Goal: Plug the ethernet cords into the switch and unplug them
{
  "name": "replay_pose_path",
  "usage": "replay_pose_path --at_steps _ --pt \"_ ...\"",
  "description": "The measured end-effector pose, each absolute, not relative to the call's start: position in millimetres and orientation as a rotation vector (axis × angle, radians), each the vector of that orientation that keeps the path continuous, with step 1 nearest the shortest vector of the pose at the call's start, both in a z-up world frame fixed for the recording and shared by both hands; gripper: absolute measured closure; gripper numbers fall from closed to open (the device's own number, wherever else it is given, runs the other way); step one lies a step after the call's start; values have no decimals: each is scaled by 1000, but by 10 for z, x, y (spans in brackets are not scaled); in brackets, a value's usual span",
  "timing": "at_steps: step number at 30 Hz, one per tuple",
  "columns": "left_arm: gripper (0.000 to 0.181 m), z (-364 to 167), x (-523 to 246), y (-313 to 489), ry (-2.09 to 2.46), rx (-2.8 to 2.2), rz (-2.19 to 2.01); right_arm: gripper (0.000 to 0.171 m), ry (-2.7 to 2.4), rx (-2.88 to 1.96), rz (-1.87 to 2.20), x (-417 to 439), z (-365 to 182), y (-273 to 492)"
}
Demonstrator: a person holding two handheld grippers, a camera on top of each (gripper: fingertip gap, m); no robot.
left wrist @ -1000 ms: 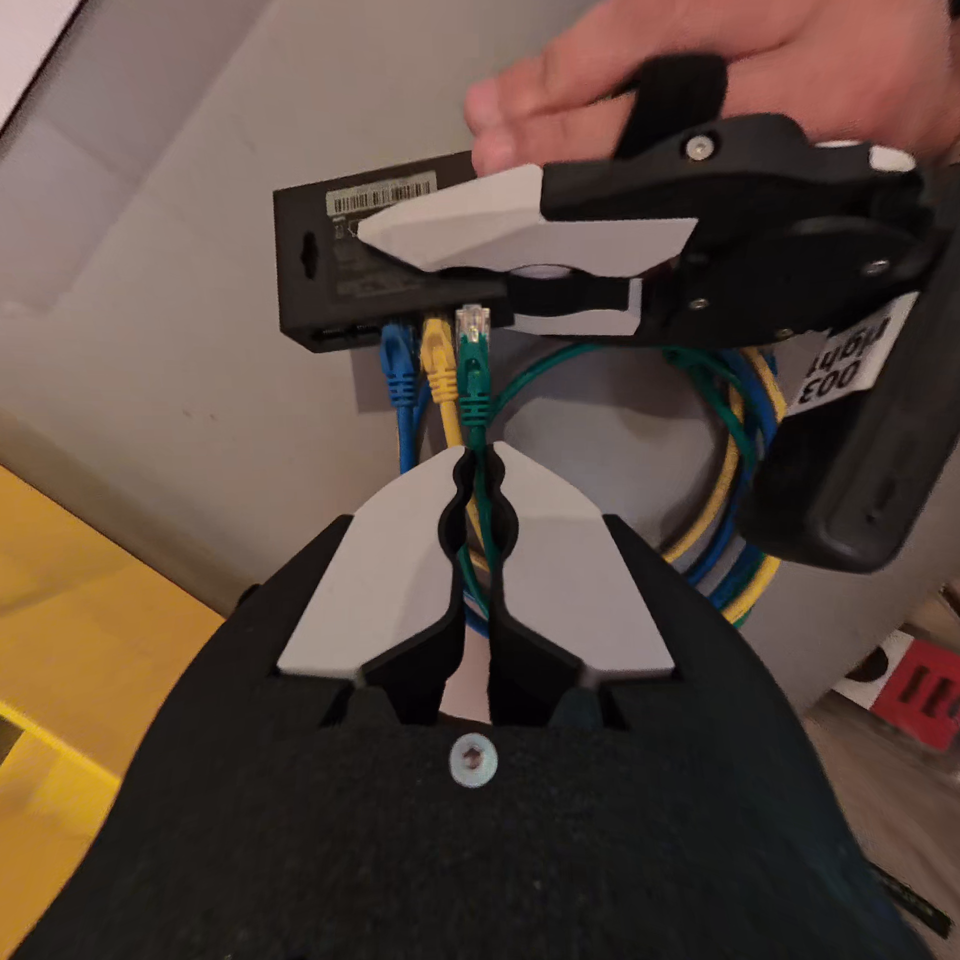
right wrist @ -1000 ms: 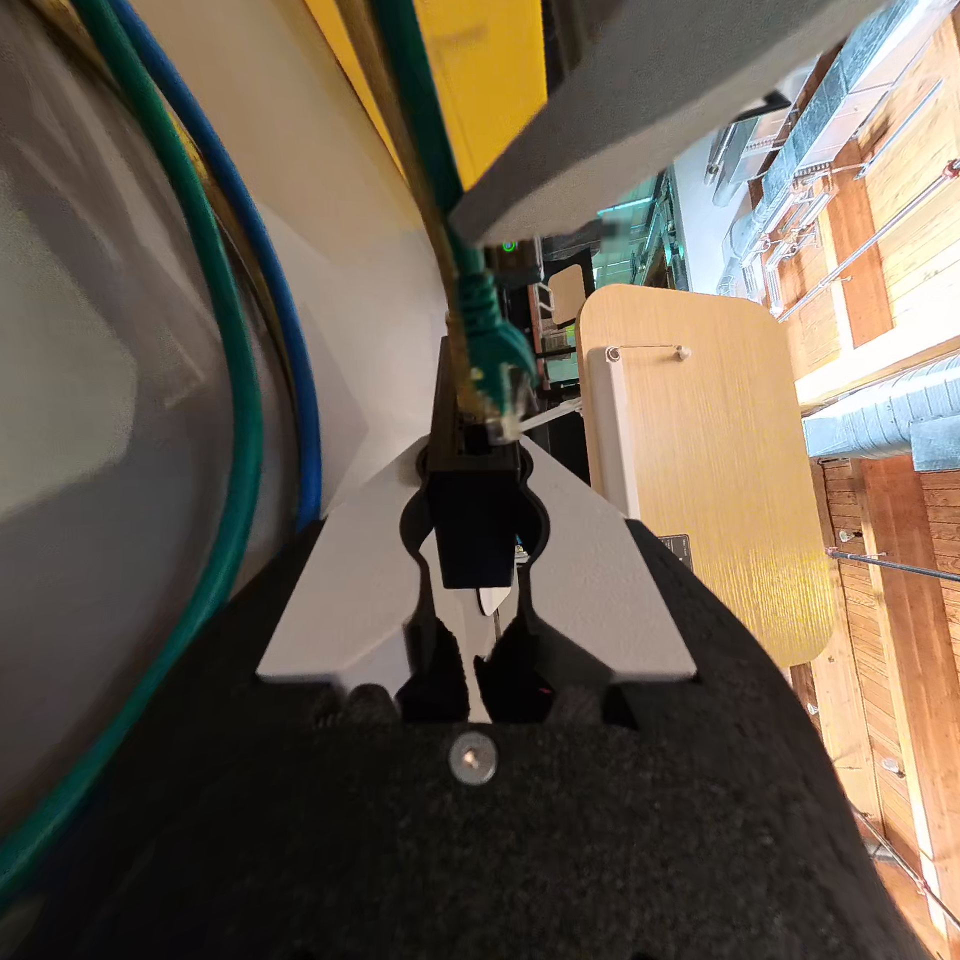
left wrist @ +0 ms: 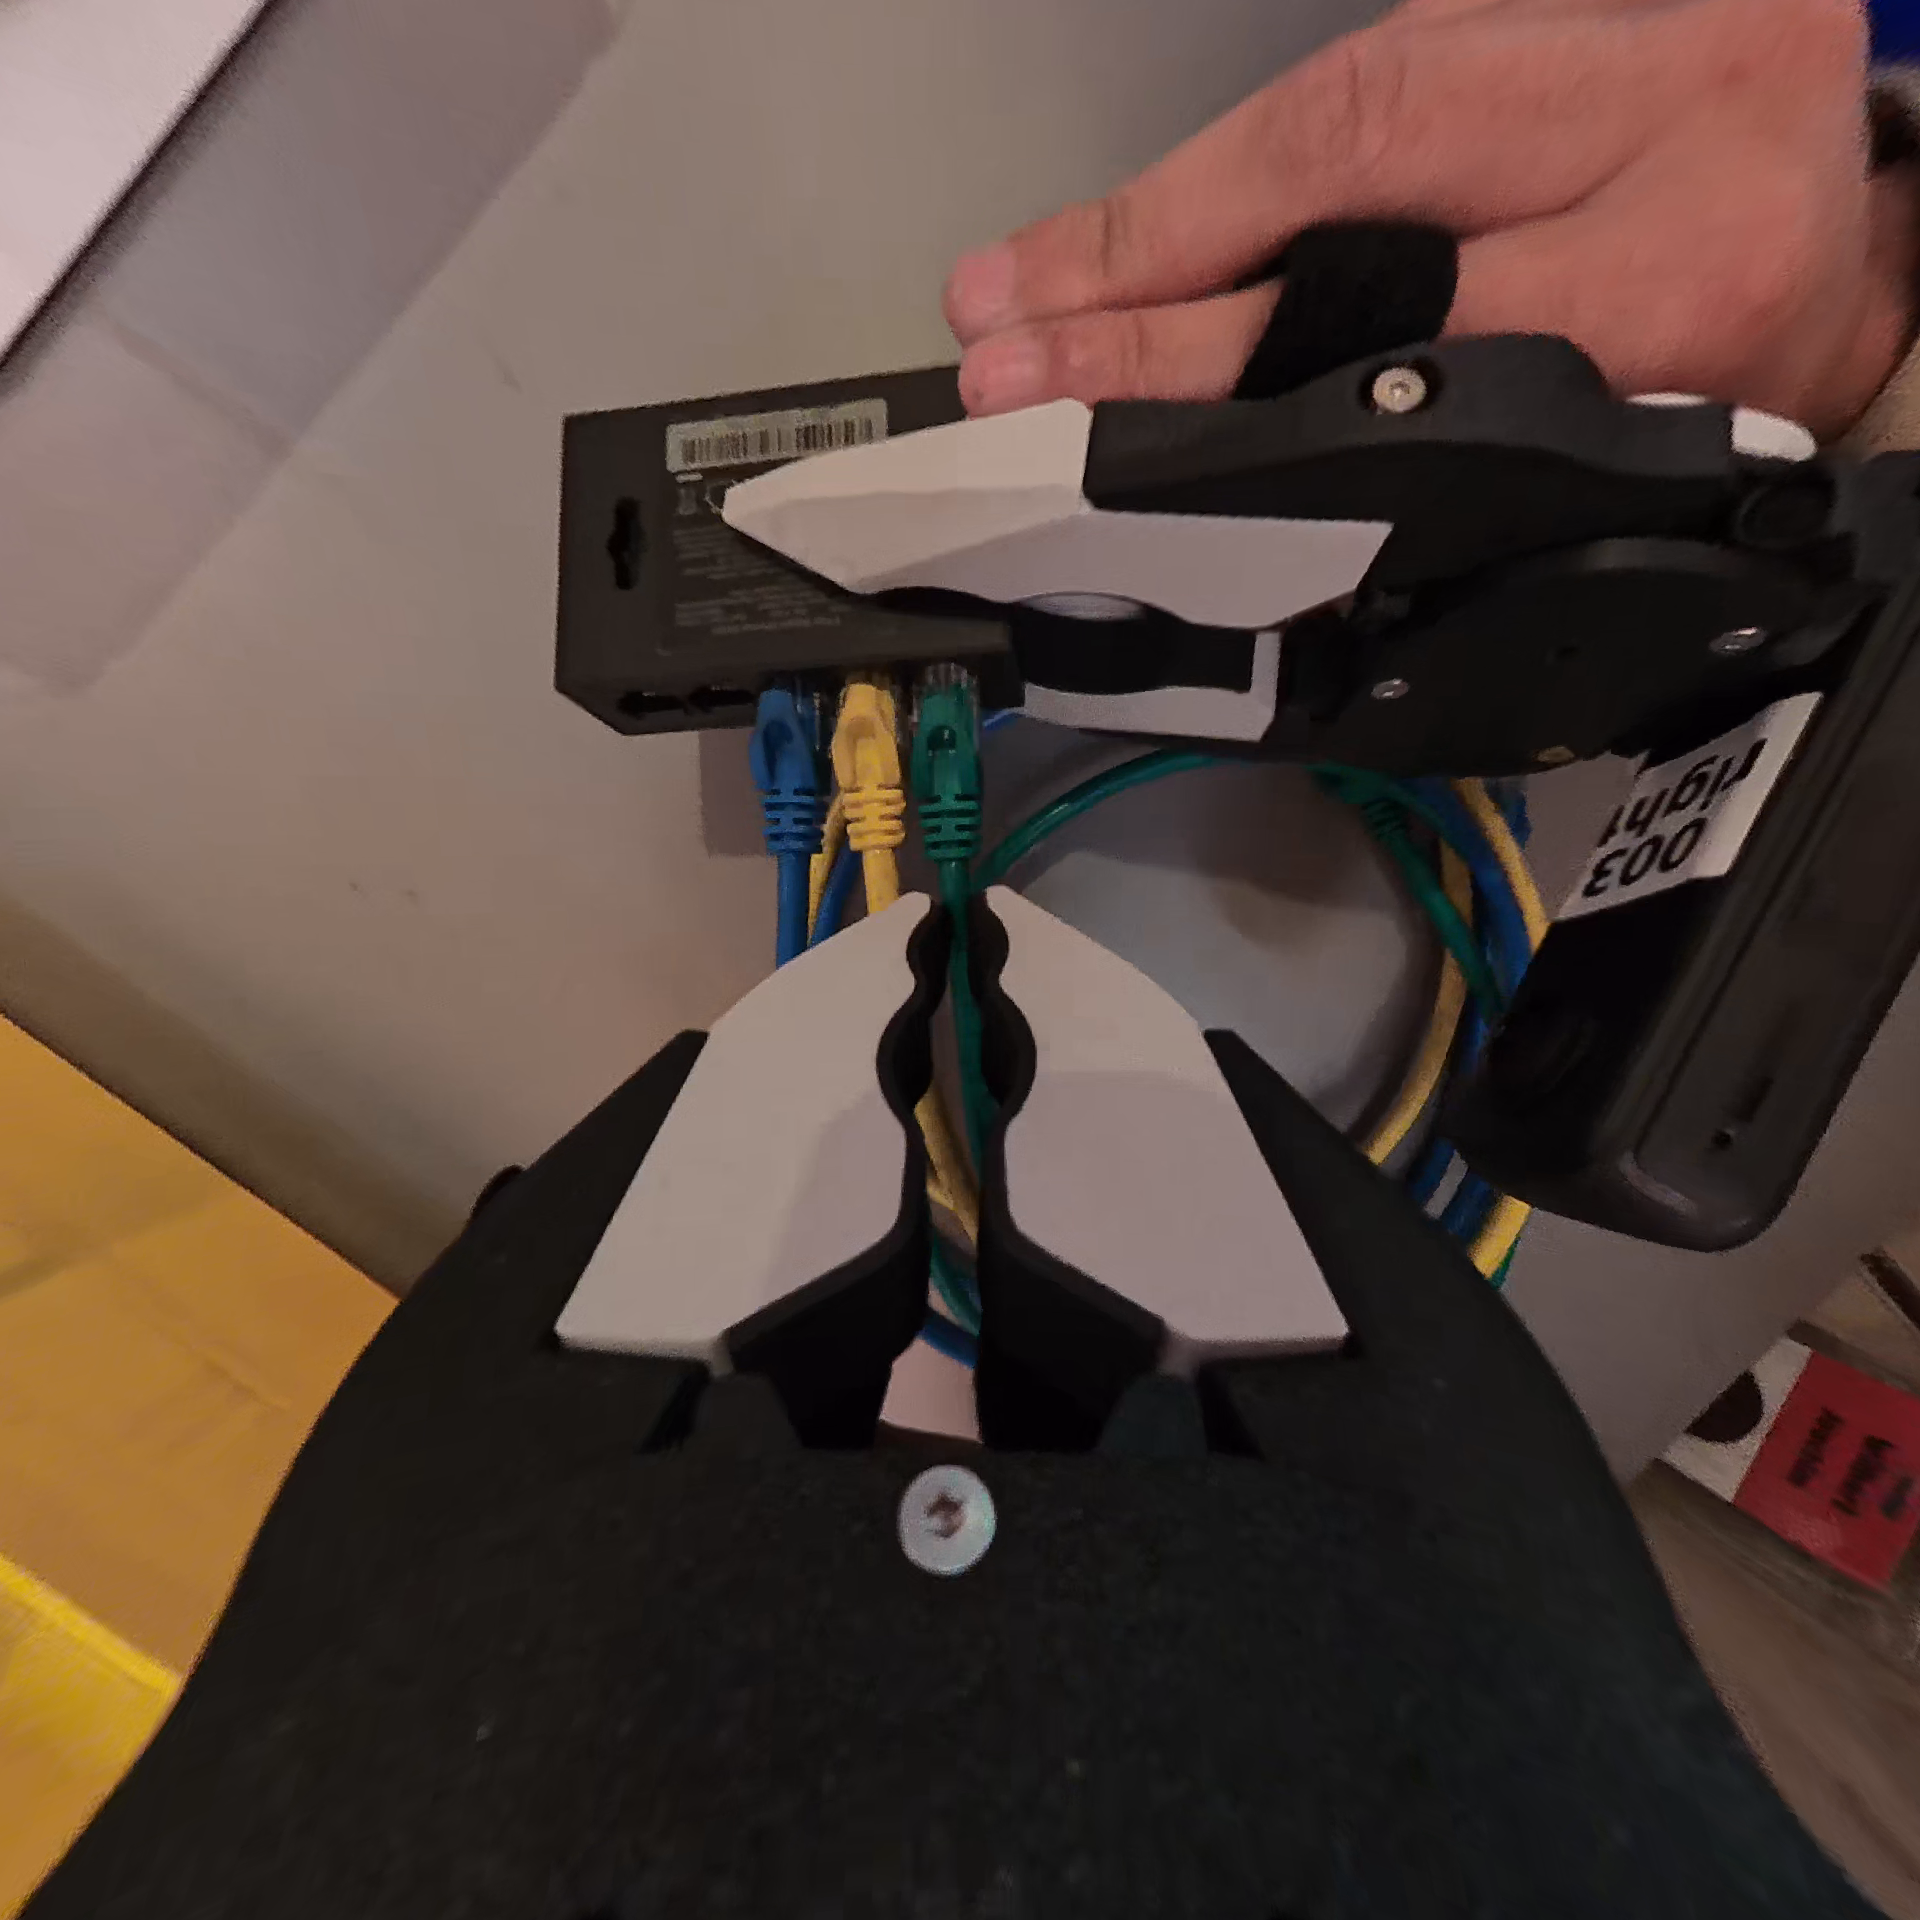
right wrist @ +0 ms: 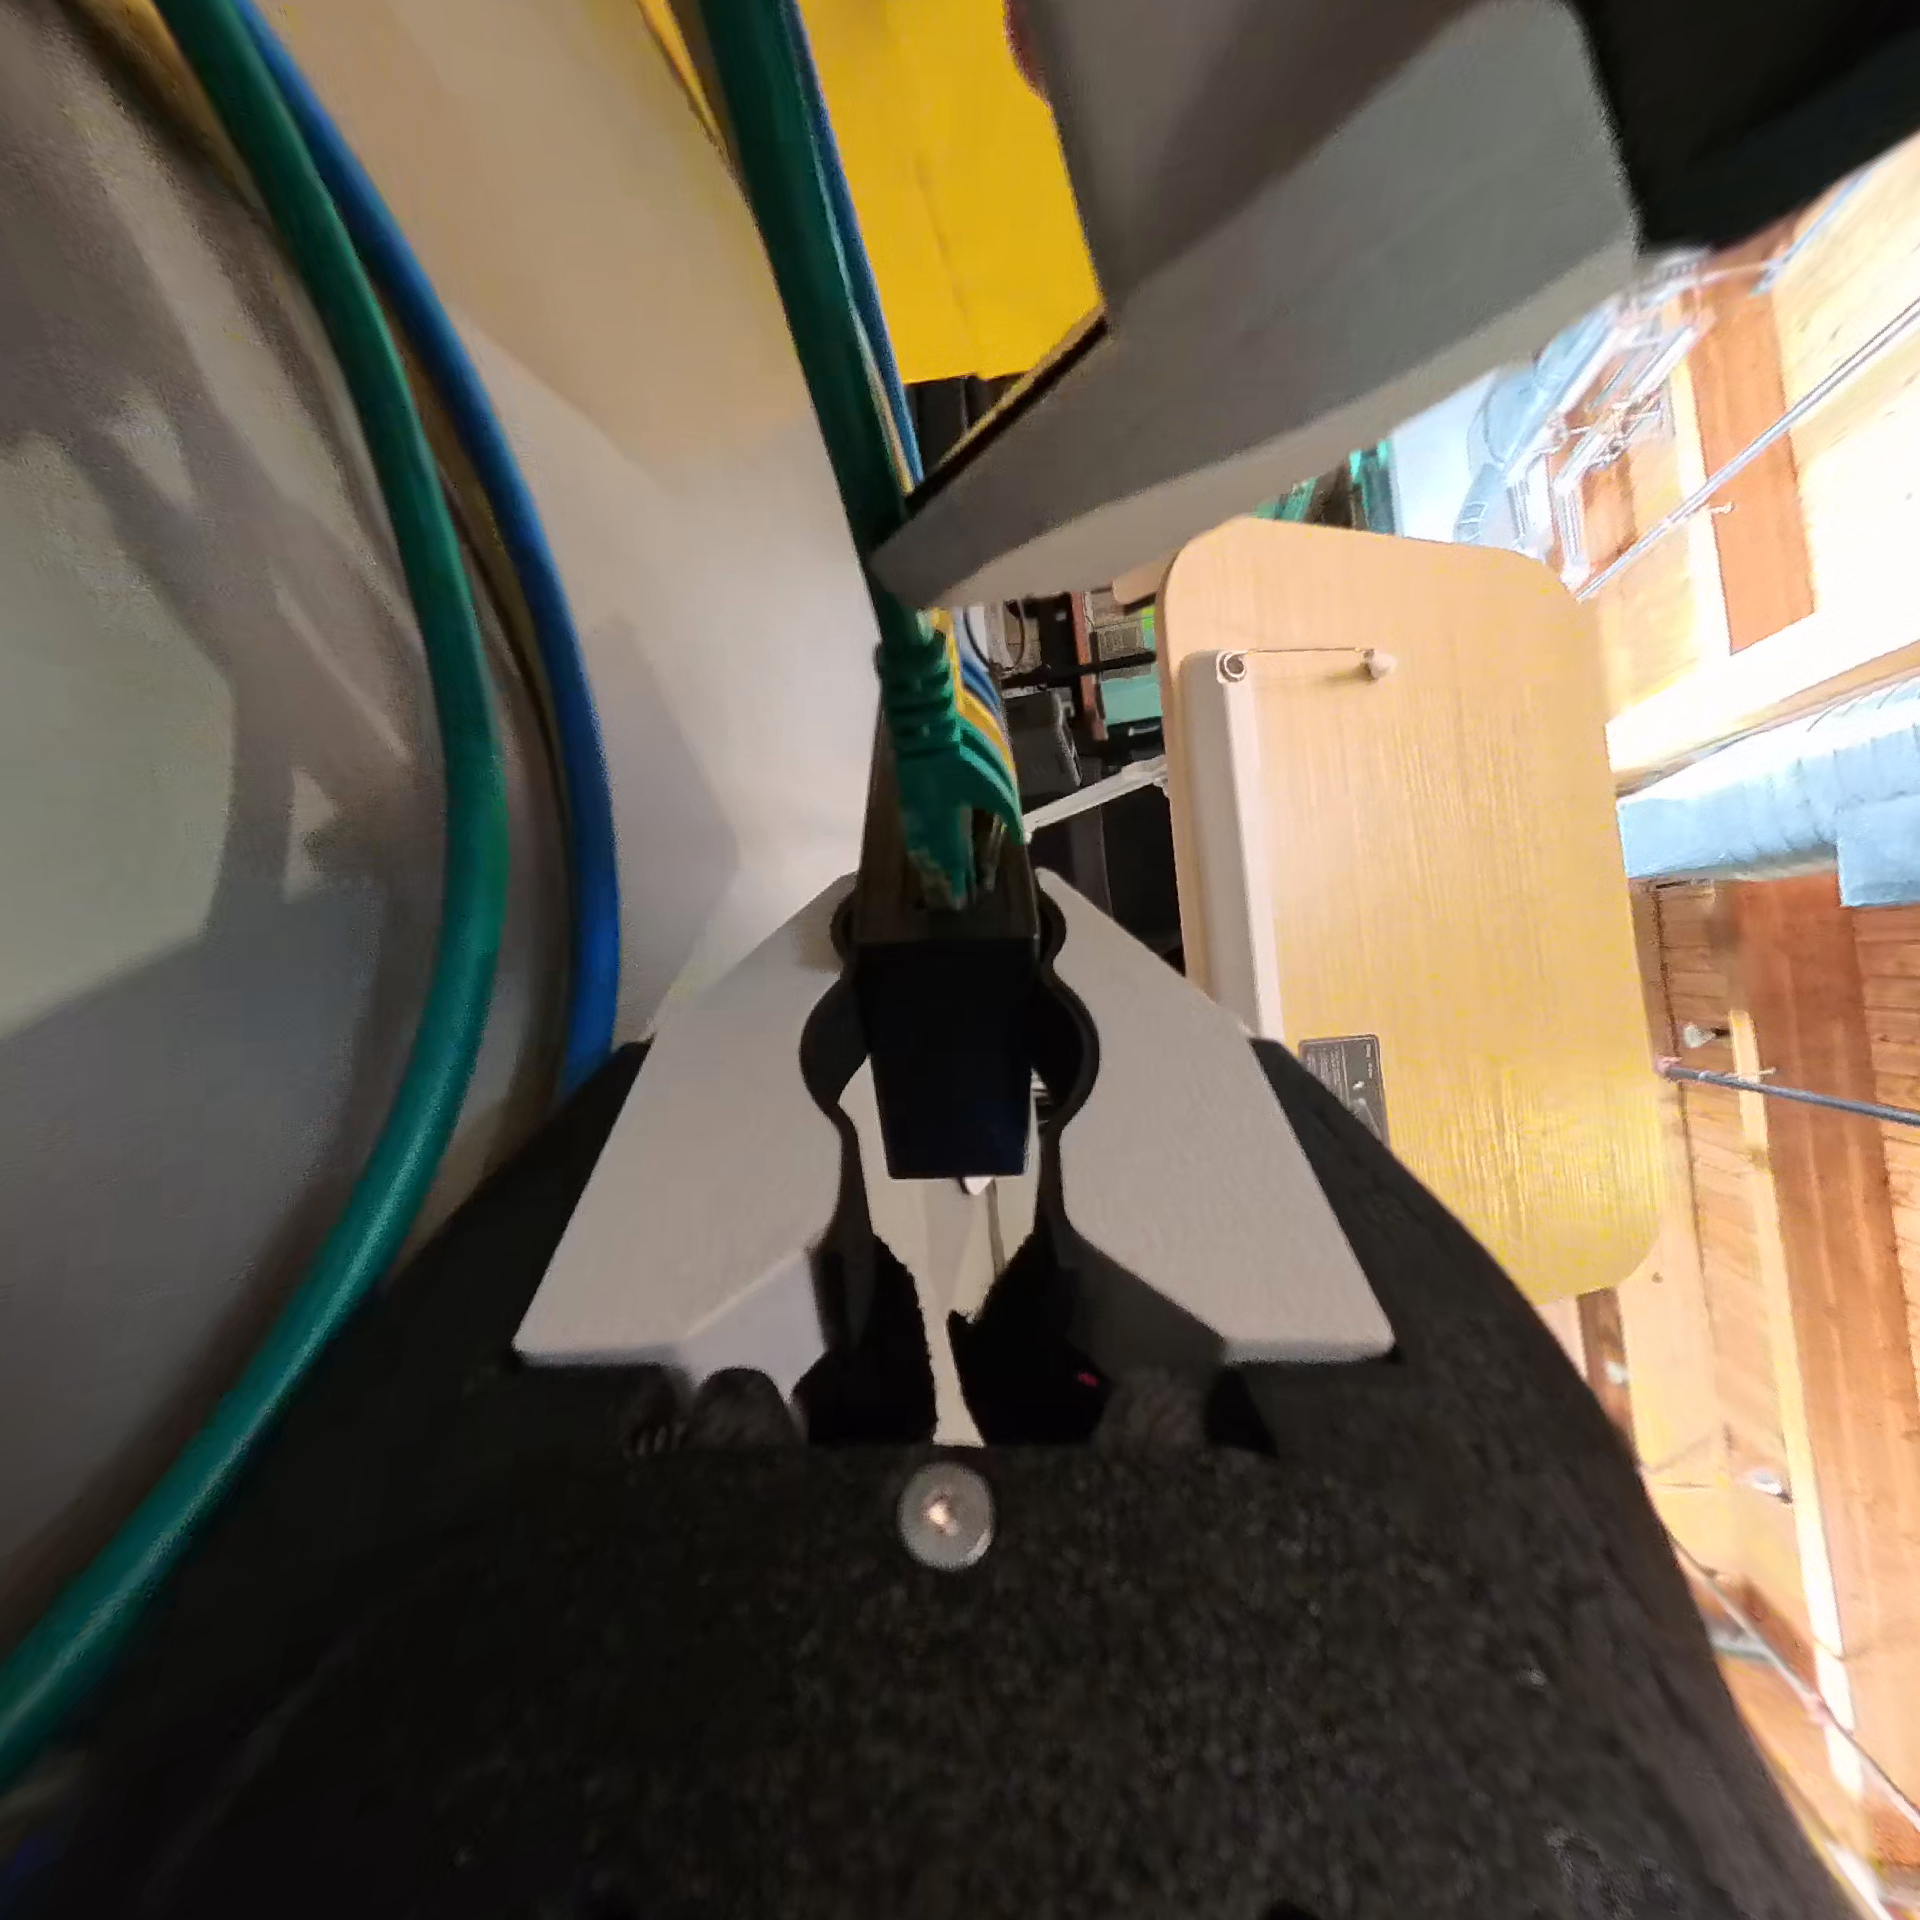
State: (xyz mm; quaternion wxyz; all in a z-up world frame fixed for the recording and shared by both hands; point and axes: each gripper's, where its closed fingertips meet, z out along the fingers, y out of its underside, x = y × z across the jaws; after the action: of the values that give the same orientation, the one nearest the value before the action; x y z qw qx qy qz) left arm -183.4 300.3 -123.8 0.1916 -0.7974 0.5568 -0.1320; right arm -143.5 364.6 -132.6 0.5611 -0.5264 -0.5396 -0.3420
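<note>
Left gripper (left wrist: 958, 909) closed on the green cord (left wrist: 971, 1049), pinched just behind its plug boot, fingers almost meeting around it

Green plug seated in the front edge of the black switch (left wrist: 665, 582), third in a row after the blue cord (left wrist: 784, 769) and yellow cord (left wrist: 871, 774), all three side by side in adjoining ports

Right gripper (right wrist: 948, 914) clamped on the switch across its thin body, one white finger over the top face, the other under, seen edge-on in the right wrist view with the switch end wedged between the finger pads

From the left wrist view only: labelled underside or top of the switch (cannot tell which), a hand (left wrist: 1455, 208) strapped to the right gripper, slack of the three cords looped in a coil beyond, pale grey surface (left wrist: 312, 779) below, yellow area at lower left

From the right wrist view only: green plug (right wrist: 940, 800) in profile entering the switch, blue and green cord runs sweeping along the left, a wooden tabletop (right wrist: 1434, 883) and timber ceiling far behind
</note>
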Motion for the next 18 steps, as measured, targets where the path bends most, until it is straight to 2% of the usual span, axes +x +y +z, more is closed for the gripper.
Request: replay_pose_path --at_steps 4,6,7,9,11,13,18 --pt "180 -1099 -1786 2999 1518 -2117 -420 144 -1220 -1253 -764 -1433 -1220 3623" --pt "181 -894 -1557 2887 1452 -1997 -637 147 -1285 -1111 -566 -1848 -1163 3366" --pt "181 -888 -1566 2900 1471 -1982 -577 144 -1230 -1241 -586 -1807 -1212 3393" --pt "181 -809 -1771 3040 1393 -2011 -432 144 -1255 -1110 -748 -1743 -1131 3419" --pt "181 -586 -2075 3109 1295 -2011 -410 144 -1159 -1314 -637 -1461 -1215 3573" --pt "181 -438 -2196 3080 1241 -1970 -475 144 -1131 -1297 -658 -1403 -1147 3623" --pt "173 -563 -2301 2944 1186 -2005 -584 144 -1205 -1252 -733 -1485 -1233 3644"
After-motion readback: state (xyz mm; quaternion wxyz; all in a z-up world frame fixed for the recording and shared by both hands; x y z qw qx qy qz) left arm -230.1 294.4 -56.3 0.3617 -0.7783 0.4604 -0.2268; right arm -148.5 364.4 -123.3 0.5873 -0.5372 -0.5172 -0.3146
